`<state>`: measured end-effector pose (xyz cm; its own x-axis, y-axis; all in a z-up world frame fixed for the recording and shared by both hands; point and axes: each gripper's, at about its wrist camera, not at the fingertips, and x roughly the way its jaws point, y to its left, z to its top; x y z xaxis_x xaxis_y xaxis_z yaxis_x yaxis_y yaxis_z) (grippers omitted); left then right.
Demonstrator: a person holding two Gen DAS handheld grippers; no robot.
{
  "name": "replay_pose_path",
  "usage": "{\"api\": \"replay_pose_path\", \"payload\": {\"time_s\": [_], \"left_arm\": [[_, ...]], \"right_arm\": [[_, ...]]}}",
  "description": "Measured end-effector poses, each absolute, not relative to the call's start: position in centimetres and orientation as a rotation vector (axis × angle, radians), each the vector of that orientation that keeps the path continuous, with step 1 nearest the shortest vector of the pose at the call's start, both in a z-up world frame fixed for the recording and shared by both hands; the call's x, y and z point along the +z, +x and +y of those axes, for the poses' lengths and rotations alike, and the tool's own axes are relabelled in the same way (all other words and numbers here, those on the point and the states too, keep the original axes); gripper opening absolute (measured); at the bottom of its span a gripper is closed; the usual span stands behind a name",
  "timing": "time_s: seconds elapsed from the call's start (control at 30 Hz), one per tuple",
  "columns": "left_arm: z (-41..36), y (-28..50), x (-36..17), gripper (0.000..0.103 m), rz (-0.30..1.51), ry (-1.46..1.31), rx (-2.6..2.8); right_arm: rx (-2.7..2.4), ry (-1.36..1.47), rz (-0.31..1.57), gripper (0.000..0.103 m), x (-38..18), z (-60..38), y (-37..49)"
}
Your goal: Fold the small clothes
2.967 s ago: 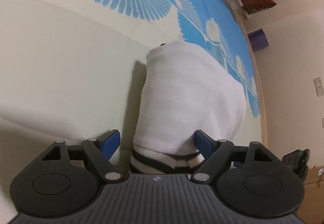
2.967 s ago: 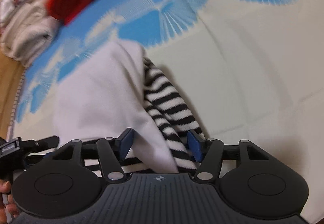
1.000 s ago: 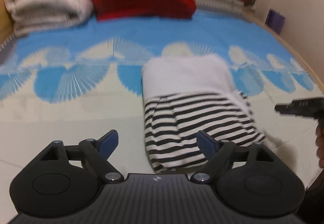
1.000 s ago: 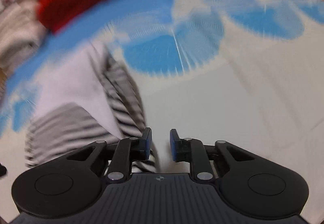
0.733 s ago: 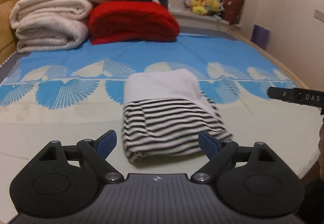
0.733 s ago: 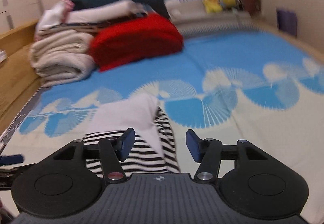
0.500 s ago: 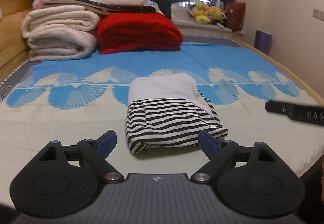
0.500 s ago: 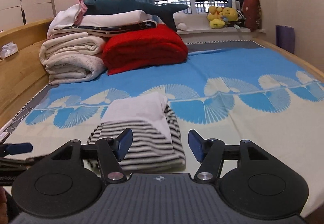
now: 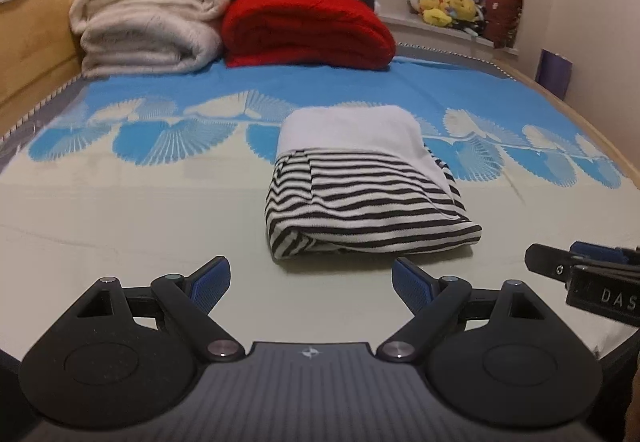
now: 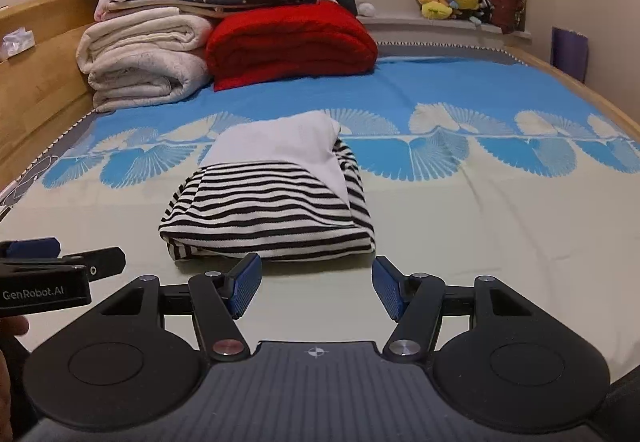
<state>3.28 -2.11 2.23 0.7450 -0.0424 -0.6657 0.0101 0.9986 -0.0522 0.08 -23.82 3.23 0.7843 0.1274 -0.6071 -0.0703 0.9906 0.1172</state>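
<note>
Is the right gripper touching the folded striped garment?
Apart. In the right wrist view the right gripper stands open and empty, with bare bedsheet between its pads and the folded striped garment.

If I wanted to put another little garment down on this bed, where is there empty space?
Bare sheet lies left and right of the folded striped garment, and in the cream strip between it and the open right gripper. The head end is crowded: cream blankets and a red blanket are stacked there.

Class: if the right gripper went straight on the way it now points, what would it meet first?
Probably the near edge of the folded striped garment, lying just ahead of the open, empty right gripper. Depth is uncertain; it might touch the bedsheet first.
</note>
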Motion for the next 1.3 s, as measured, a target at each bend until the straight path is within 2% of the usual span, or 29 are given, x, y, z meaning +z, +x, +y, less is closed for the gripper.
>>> {"api": "replay_pose_path", "payload": {"time_s": [0.83, 1.3], "left_arm": [[-3.2, 4.4, 1.1, 0.091, 0.750, -0.048, -0.059], [-3.0, 4.6, 0.8, 0.092, 0.766, -0.047, -0.027]], "right_arm": [[0.152, 0.013, 0.660, 0.067, 1.8, -21.3, 1.3], [0.094, -0.008, 0.650, 0.093, 1.8, -21.3, 1.5]]}}
